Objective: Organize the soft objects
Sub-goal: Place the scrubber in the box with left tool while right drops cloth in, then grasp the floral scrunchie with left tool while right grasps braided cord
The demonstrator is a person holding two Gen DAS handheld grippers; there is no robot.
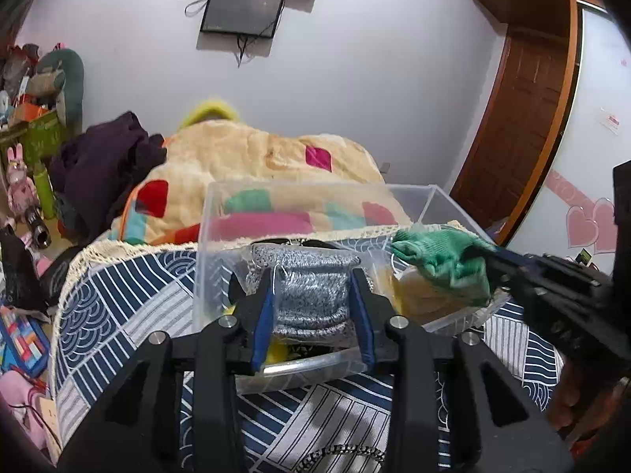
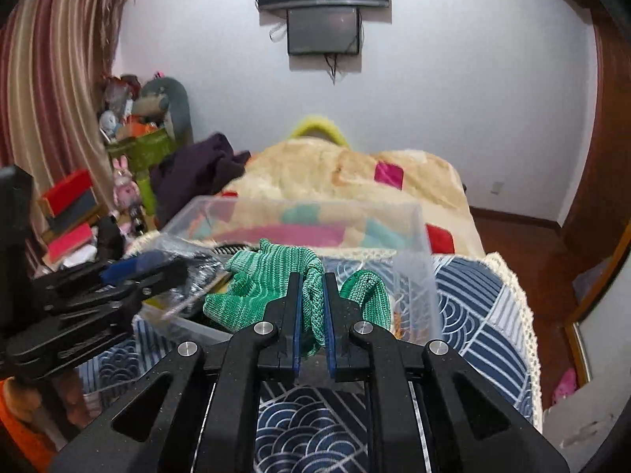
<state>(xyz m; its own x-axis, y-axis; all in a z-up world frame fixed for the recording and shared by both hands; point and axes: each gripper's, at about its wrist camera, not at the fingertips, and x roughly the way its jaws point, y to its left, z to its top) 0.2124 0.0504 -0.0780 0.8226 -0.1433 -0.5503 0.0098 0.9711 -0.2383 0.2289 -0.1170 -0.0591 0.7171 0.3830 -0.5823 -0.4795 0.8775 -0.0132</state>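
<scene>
Both hand-held grippers clamp fabric: left (image 1: 311, 295) grey knit (image 1: 311, 299), right (image 2: 313, 307) green glove (image 2: 268, 276)

no text, label, brand or number could be read in either view. a small white sticker with a red mark (image 1: 610, 121) sat on the pale frosted door panel (image 1: 603, 79) at the right of the left wrist view, its print too small and blurred to make out. faint pale marks on the green box (image 1: 41, 134) at the left edge were likewise illegible.
</scene>
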